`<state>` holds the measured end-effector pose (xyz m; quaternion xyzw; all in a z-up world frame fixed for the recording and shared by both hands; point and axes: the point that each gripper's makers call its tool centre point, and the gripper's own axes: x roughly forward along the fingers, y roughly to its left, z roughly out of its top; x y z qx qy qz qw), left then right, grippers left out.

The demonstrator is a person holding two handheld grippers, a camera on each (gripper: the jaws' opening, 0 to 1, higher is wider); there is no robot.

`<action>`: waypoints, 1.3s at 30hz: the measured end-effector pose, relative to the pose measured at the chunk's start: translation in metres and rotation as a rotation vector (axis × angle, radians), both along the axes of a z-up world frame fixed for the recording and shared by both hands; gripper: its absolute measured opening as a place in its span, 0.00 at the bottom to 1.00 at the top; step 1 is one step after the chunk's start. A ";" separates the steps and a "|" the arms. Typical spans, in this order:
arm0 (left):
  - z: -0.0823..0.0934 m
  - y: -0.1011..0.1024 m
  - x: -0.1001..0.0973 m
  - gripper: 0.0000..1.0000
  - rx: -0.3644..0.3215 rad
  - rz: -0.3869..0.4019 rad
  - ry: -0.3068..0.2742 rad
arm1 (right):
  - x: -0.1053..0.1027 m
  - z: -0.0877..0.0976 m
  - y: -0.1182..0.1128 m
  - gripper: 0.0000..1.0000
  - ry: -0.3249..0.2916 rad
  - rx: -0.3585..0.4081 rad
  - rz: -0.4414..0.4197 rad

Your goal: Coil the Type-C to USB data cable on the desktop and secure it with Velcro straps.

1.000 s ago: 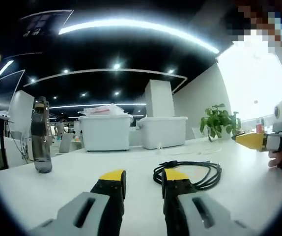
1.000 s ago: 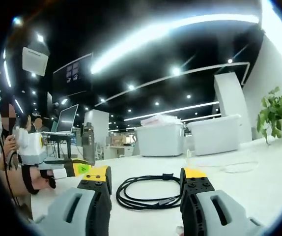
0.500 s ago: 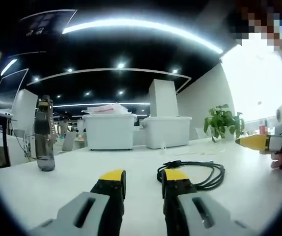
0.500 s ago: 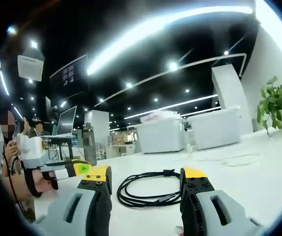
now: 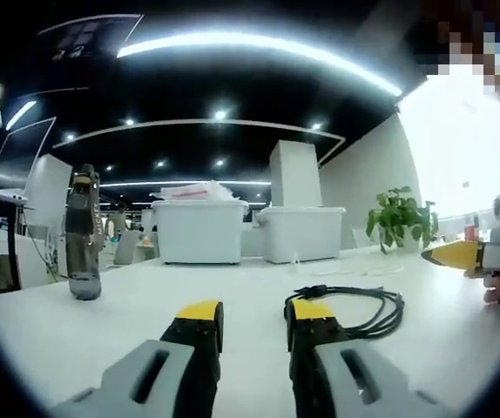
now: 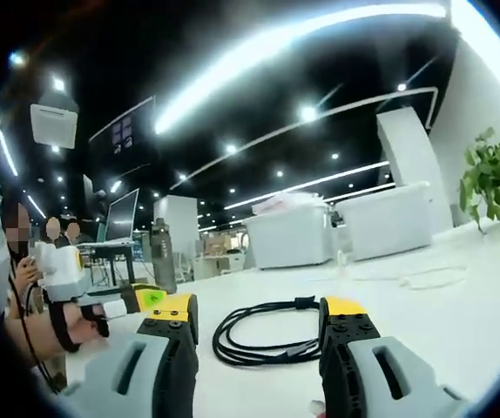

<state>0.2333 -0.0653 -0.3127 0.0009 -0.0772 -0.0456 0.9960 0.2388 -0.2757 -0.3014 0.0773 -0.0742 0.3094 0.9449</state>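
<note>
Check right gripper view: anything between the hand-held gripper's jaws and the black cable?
Nothing. In the right gripper view, bare white desktop separates the open right hand-held gripper from the loosely coiled cable.

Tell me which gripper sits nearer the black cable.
Left, though narrowly. The left gripper has its right-hand jaw tip overlapping the black cable, coiled just ahead. The right gripper frames the coil between open jaws, slightly short of it.

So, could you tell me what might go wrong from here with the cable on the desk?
1. The black cable lies in a loose coil on the white desk; a one-sided grab may pull the loops apart.
2. Both grippers, left and right, are open and hold nothing, so the cable could slide across the smooth top.
3. No Velcro strap is discernible on it, so fastening may stall.
</note>
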 end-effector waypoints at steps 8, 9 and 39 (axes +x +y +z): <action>-0.001 0.001 0.000 0.31 0.003 0.003 0.004 | -0.001 -0.003 0.000 0.55 -0.005 -0.035 0.009; -0.001 0.001 0.000 0.31 0.004 0.004 0.005 | 0.000 -0.002 -0.001 0.55 -0.006 -0.034 0.009; -0.004 -0.001 0.001 0.31 0.017 -0.007 0.022 | 0.001 -0.005 -0.003 0.55 0.003 -0.053 -0.001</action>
